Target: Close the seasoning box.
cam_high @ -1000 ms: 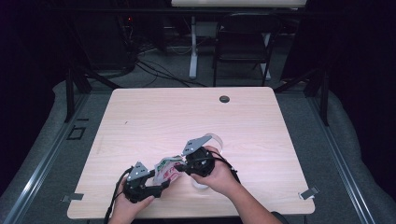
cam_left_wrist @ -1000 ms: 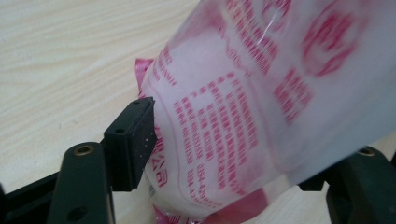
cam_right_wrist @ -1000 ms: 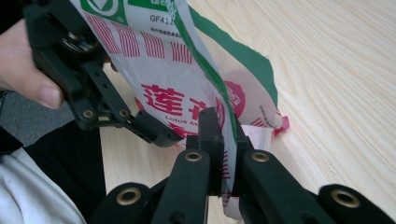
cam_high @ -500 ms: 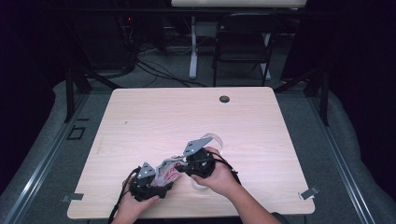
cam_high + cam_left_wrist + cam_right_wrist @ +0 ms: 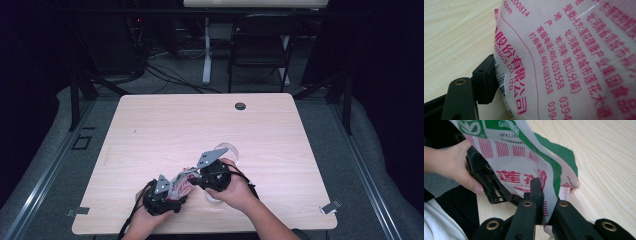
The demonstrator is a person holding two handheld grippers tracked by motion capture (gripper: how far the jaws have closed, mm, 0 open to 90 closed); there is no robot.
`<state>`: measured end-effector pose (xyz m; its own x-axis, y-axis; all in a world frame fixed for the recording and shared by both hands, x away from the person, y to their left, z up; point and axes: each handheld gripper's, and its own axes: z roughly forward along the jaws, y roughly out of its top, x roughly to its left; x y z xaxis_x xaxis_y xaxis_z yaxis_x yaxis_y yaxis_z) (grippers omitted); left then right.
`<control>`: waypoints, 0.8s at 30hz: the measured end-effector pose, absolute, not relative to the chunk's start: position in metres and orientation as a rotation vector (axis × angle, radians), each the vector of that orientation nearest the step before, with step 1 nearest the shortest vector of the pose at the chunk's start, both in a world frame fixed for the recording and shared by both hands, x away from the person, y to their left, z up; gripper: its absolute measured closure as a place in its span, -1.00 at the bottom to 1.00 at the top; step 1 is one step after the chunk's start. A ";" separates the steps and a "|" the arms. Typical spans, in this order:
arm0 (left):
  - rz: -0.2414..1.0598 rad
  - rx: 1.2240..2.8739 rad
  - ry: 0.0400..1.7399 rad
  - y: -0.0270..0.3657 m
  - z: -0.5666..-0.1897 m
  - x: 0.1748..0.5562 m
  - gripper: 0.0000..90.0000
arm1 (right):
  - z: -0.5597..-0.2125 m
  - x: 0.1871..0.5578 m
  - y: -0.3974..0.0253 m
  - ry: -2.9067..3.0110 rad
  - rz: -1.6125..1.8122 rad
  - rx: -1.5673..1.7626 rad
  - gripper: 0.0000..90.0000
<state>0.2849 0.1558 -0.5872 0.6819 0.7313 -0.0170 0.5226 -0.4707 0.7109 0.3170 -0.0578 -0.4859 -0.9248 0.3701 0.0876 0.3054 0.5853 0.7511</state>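
Observation:
A plastic food packet, white with pink and green print, hangs between my two grippers low over the table's near edge. My left gripper is shut on one end; in the left gripper view the pink-printed film covers all but one black finger. My right gripper is shut on the other end. In the right gripper view its jaws pinch the packet's lower edge. The left gripper and the hand holding it appear behind the packet.
A clear curved thing lies on the table just beyond the right gripper. A black grommet sits near the far edge. A dark chair and cables stand on the floor behind the table.
The left gripper has shifted a little to the right, closer to the right gripper, bunching the packet between them. The right gripper has barely moved.

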 end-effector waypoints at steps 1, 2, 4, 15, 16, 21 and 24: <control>0.379 2.179 0.952 0.156 -0.588 0.285 -0.40 | -0.486 0.317 -0.058 2.727 1.266 0.582 1.00; 0.382 2.176 0.944 0.156 -0.588 0.285 -0.40 | -0.486 0.317 -0.058 2.725 1.269 0.583 1.00; 0.380 2.173 0.947 0.156 -0.588 0.285 -0.38 | -0.486 0.317 -0.058 2.725 1.268 0.581 1.00; 0.389 2.159 0.960 0.158 -0.588 0.287 -0.21 | -0.486 0.317 -0.058 2.722 1.279 0.583 1.00; 0.390 2.159 0.960 0.158 -0.588 0.287 -0.17 | -0.486 0.317 -0.058 2.722 1.281 0.583 1.00; 0.399 2.148 0.963 0.158 -0.588 0.286 -0.05 | -0.486 0.317 -0.058 2.722 1.281 0.580 1.00; 0.413 2.139 0.962 0.158 -0.588 0.285 0.09 | -0.486 0.317 -0.058 2.721 1.282 0.580 1.00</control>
